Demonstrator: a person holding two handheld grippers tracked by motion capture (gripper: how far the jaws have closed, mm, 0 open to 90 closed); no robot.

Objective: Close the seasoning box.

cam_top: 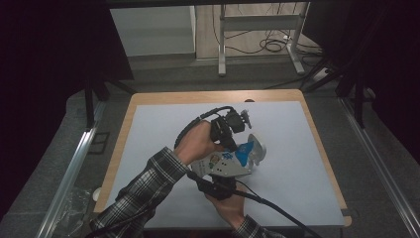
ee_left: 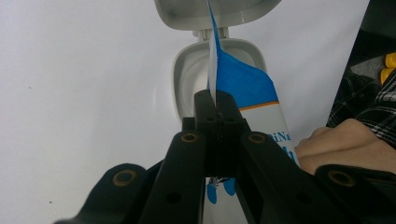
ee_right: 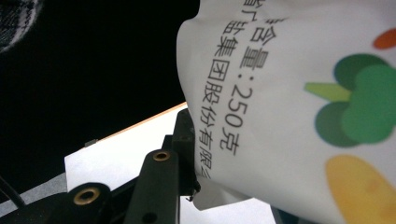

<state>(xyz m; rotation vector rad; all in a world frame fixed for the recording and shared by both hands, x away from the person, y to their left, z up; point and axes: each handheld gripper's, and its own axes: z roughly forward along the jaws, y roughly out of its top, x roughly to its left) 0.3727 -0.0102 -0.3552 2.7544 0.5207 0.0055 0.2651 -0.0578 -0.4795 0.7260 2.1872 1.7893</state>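
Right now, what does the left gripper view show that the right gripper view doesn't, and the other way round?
Left gripper view: the left claw shut on the thin top edge of the bag, over a grey container with its hinged lid open, and a hand in a plaid sleeve at the right.

Right gripper view: black print on the bag's white side, its green, orange and yellow picture, the bag's lower corner at the right claw, and the wooden table edge.

Both: the same bag and the white table cover.
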